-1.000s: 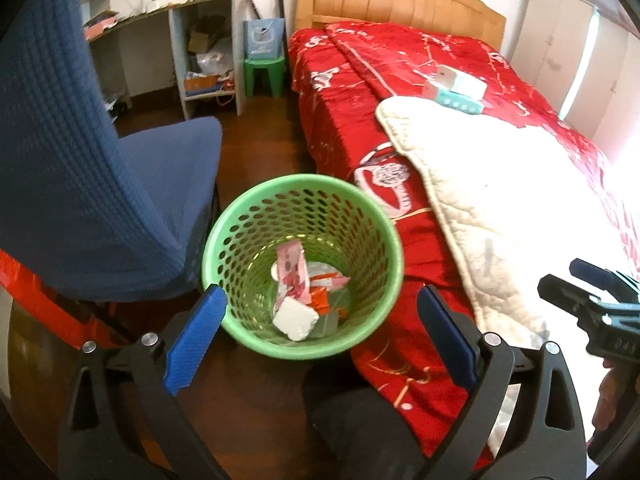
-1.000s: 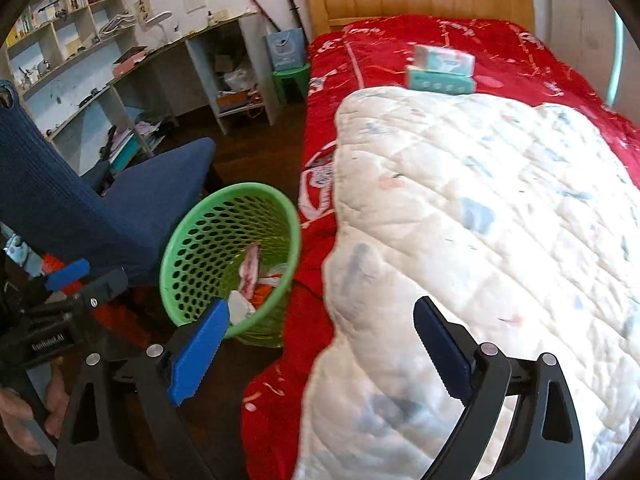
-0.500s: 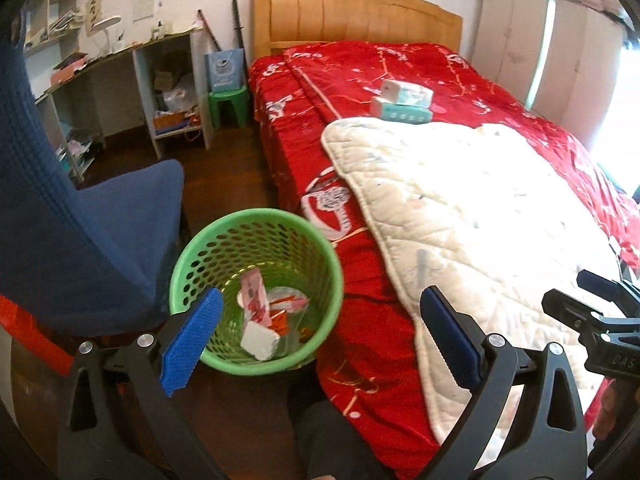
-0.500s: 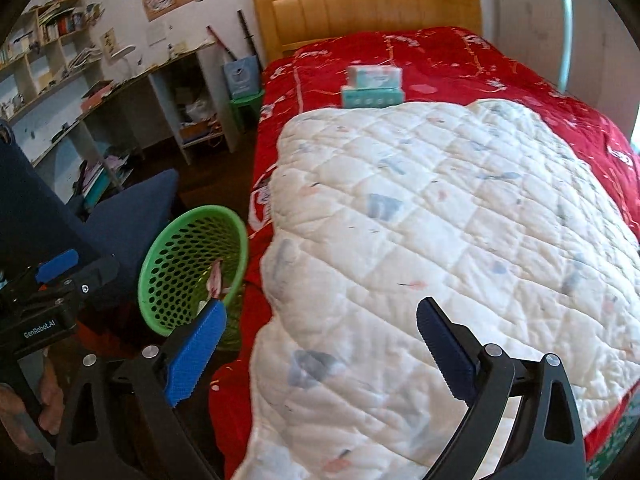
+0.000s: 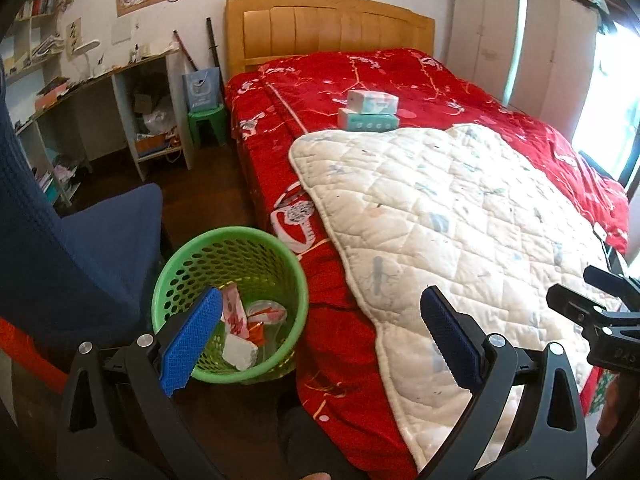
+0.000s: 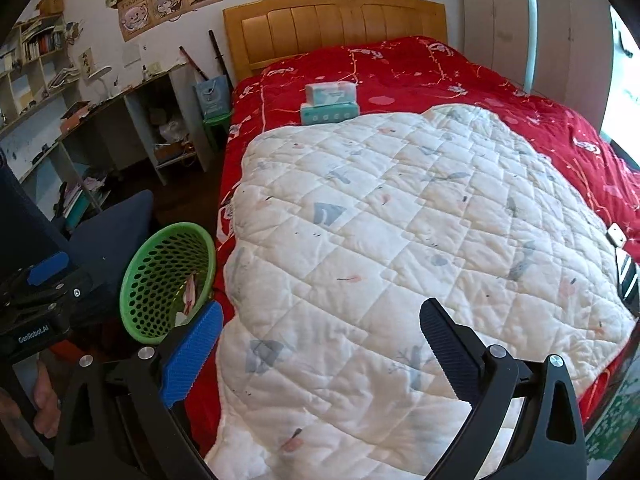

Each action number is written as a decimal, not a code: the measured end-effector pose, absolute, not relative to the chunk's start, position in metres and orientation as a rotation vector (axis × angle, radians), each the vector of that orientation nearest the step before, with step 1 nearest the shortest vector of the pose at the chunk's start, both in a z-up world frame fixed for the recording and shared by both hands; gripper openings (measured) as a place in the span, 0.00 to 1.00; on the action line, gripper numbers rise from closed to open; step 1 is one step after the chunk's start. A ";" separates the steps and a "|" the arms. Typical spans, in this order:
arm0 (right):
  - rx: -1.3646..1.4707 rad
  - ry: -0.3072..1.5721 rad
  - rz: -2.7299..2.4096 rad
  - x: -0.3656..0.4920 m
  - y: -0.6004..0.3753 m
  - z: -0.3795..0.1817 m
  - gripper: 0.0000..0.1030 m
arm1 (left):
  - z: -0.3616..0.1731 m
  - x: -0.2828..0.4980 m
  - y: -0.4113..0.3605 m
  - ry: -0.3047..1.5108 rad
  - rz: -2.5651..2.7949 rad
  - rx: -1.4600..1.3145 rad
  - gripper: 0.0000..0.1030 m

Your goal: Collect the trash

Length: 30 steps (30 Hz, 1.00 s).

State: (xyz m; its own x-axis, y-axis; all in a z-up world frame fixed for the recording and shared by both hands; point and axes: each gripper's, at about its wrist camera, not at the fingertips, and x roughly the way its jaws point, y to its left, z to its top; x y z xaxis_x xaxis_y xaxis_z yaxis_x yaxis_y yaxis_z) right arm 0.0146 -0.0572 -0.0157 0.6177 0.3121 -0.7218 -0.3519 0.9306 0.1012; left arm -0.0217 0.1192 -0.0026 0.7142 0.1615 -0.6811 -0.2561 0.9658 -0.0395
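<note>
Trash [image 5: 244, 332] in green basket [image 5: 176, 264] left of red bed [image 5: 360, 76], left gripper [image 5: 320, 336] and right gripper [image 6: 320, 340] both spread apart, empty

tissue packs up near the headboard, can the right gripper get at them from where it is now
Probably yes, with a long reach. The right gripper is open and empty over the white quilt, and the two stacked tissue packs sit exposed on the red bedspread beyond the quilt's far edge. Nothing lies between them.
</note>
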 end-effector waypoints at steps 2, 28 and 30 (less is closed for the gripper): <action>-0.047 0.816 0.377 0.014 -0.061 -0.014 0.93 | -0.002 -0.021 0.115 0.738 0.225 -0.129 0.95; -0.042 0.779 0.322 0.009 -0.084 -0.002 0.93 | 0.006 -0.022 0.089 0.722 0.203 -0.103 0.95; -0.041 0.776 0.319 0.008 -0.085 0.000 0.93 | 0.007 -0.022 0.090 0.717 0.209 -0.107 0.95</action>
State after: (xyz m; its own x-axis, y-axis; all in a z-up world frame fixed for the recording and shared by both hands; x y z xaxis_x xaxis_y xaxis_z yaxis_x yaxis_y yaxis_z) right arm 0.0084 -0.0851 -0.0005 0.6681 0.2678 -0.6942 -0.2979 0.9512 0.0803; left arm -0.0219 0.0902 0.0071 0.7340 0.1535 -0.6615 -0.2267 0.9736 -0.0256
